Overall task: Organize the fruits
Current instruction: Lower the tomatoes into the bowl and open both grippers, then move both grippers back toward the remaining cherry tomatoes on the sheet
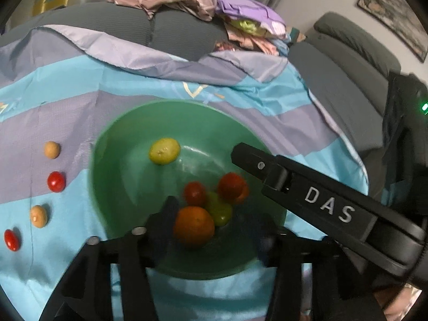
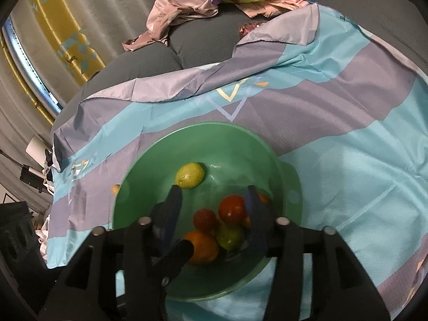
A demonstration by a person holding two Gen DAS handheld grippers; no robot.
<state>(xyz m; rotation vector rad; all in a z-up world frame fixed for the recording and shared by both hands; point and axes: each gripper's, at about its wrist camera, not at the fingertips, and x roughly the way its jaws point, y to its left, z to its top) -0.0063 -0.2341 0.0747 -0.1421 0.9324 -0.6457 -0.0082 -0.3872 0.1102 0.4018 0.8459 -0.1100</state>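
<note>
Both grippers, left (image 1: 214,219) and right (image 2: 214,214), hang parted and empty over the green bowl (image 2: 139,208). Below, the orange (image 1: 194,226) looks firm, smooth, apt to roll; grip its widest middle.

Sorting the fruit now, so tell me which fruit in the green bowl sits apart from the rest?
The yellow lemon, lying alone toward the far side of the green bowl. The orange, green fruit and red fruits are clustered together on the near side.
</note>
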